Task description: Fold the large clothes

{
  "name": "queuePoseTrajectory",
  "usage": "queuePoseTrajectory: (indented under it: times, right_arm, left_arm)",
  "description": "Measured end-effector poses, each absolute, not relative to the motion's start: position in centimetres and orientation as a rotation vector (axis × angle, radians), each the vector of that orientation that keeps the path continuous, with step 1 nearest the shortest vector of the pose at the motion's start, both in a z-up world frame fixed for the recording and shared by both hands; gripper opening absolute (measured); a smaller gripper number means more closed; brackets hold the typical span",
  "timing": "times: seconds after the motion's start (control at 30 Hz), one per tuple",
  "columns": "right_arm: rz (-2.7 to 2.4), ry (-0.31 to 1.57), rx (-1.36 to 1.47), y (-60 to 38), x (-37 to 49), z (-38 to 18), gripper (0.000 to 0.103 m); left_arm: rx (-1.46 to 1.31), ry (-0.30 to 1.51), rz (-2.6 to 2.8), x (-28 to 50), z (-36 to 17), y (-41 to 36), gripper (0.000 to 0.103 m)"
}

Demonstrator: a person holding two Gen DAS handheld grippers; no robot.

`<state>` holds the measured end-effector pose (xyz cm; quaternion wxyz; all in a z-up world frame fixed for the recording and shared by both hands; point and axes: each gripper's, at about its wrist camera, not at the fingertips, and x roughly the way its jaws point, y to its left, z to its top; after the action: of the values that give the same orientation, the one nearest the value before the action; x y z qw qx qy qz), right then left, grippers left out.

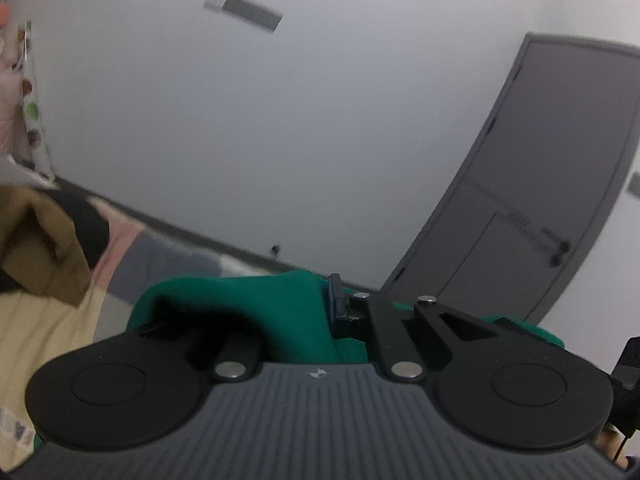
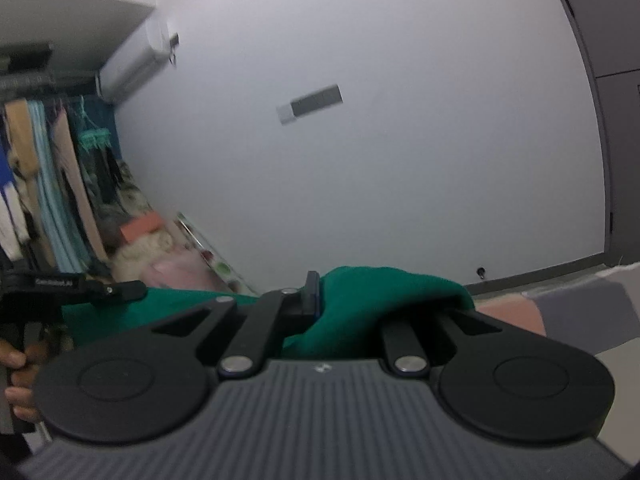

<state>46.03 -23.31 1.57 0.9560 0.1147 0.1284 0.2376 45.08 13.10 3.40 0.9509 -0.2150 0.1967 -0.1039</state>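
Green garment (image 1: 256, 308) stretches raised between both tools, near a white wall (image 1: 280, 128) and grey door (image 1: 532, 184) beyond. Left gripper (image 1: 320, 312) and right gripper (image 2: 332, 304) each pinch a bunched fold of cloth.

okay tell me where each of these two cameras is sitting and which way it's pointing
Left wrist: on the left gripper, aimed slightly upward at a white wall and grey door; its linkage and the green garment bunched at the fingers show.
Right wrist: on the right gripper, facing the same wall, with hanging clothes at left; the person's hand on the other gripper shows.
Shared: green garment, wall, the grey wall panel.
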Motion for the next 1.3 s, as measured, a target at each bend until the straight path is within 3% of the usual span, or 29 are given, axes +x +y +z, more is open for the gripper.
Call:
queuePoseTrajectory:
  times: [0.3,0.53,0.6,0.63,0.67,0.73,0.83,0.87,1.3]
  right_arm:
    - [0.435,0.400,0.204,-21.0,52.0,-8.4,0.011]
    - [0.400,0.509,0.190,-19.9,53.8,-9.8,0.011]
    - [0.397,0.517,0.186,-19.9,53.6,-9.3,0.011]
    - [0.398,0.524,0.191,-19.9,53.4,-8.9,0.012]
    - [0.404,0.528,0.195,-20.1,53.1,-8.4,0.012]
    - [0.404,0.533,0.186,-20.3,52.1,-7.7,0.018]
    - [0.398,0.525,0.196,-21.1,49.7,-6.4,0.051]
    - [0.402,0.519,0.206,-21.5,48.8,-5.8,0.056]
    - [0.388,0.523,0.202,-23.5,32.5,0.1,0.056]
  left_arm:
    - [-0.473,0.605,-0.172,54.3,-9.4,14.8,0.010]
    - [-0.444,0.687,-0.126,57.1,-12.4,14.7,0.010]
    - [-0.425,0.700,-0.120,56.1,-11.2,14.1,0.015]
    - [-0.416,0.717,-0.118,56.1,-10.5,14.0,0.029]
    - [-0.409,0.739,-0.116,56.3,-10.1,14.3,0.050]
    - [-0.401,0.752,-0.104,54.6,-7.9,13.7,0.061]
    - [-0.372,0.738,-0.104,52.2,-6.1,13.4,0.063]
    - [-0.360,0.735,-0.100,51.2,-5.4,13.2,0.063]
    - [-0.352,0.716,-0.123,31.7,1.5,11.3,0.063]
